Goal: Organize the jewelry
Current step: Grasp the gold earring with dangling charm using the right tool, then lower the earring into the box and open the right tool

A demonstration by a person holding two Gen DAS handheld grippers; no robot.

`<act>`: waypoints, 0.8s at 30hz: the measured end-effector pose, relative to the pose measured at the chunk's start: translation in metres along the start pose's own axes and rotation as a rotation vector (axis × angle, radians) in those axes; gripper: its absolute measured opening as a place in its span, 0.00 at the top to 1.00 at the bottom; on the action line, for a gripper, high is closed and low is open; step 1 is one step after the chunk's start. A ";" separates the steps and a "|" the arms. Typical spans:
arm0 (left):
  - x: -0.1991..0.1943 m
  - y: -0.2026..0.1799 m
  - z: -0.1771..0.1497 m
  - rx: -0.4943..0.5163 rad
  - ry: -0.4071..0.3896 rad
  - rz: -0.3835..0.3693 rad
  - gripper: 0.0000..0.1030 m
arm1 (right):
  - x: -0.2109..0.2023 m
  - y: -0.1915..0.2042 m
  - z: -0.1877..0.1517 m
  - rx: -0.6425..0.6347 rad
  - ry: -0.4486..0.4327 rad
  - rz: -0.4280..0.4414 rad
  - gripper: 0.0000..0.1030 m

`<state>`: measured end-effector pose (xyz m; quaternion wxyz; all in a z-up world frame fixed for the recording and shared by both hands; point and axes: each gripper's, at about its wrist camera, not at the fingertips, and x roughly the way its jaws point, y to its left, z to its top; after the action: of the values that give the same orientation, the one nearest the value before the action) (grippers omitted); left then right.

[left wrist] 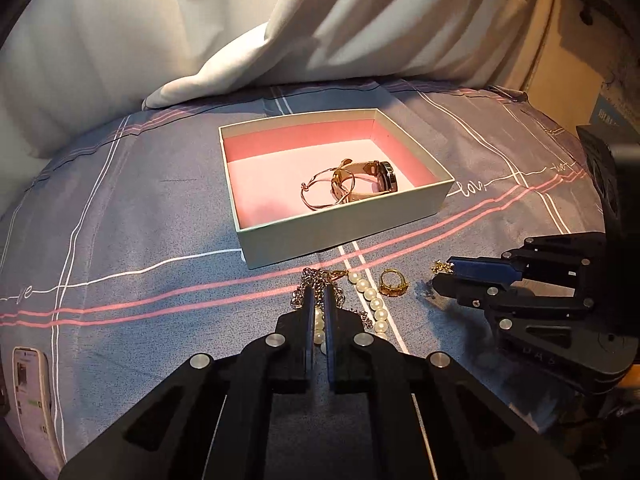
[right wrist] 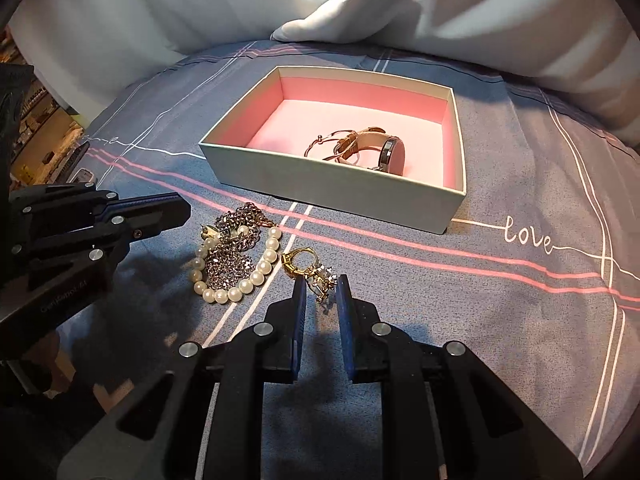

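Black linkages, silver rivets, seemingly blue fingers [right wrist: 347, 332].

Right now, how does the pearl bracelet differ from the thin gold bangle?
The pearl bracelet lies on the bedsheet outside the box; the thin gold bangle lies inside it. The pearl bracelet is white beads, tangled with a silver chain; the bangle is bare wire, beside a watch. Both are loops.
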<state>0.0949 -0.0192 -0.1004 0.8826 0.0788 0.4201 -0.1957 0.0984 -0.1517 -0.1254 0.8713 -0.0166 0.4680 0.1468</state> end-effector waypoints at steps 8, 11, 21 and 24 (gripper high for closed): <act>0.014 0.000 0.016 -0.024 0.012 -0.014 0.95 | -0.002 0.002 0.014 0.001 -0.013 -0.041 0.84; 0.018 0.006 0.039 -0.050 -0.009 -0.014 0.95 | -0.012 -0.001 0.038 0.002 -0.068 -0.062 0.84; 0.038 0.020 0.096 -0.103 -0.033 0.036 0.95 | 0.006 -0.016 0.094 0.013 -0.097 -0.105 0.84; 0.046 0.022 0.098 -0.107 -0.016 0.039 0.95 | 0.014 -0.018 0.097 0.012 -0.083 -0.111 0.84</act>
<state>0.2003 -0.0423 -0.0744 0.8925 0.0383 0.4213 -0.1562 0.1892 -0.1498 -0.0840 0.8968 -0.0310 0.4309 0.0960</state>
